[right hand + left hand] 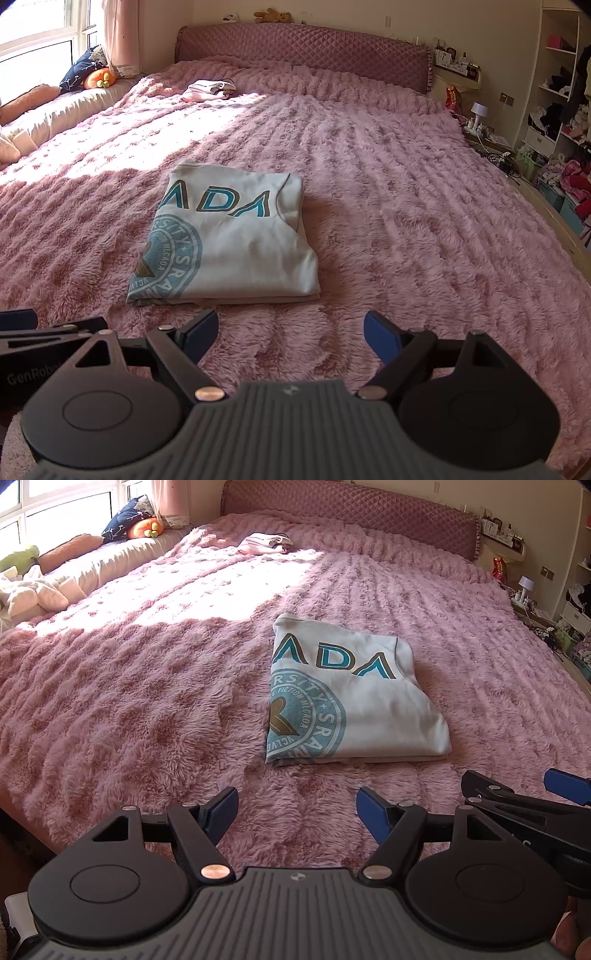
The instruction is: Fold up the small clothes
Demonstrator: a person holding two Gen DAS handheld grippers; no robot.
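Shirt [354, 698] folded, teal print up

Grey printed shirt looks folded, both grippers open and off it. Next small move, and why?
Probably carry the folded shirt toward the pink folded garment near the headboard. The shirt lies as a compact rectangle on the pink blanket, edges stacked, nothing loose showing. Left gripper and right gripper are both open, empty, short of its near edge, so sliding under that edge seems the likely start.

folded shirt [229, 236], pink blanket [406, 221], gaping hand-held gripper [290, 334]
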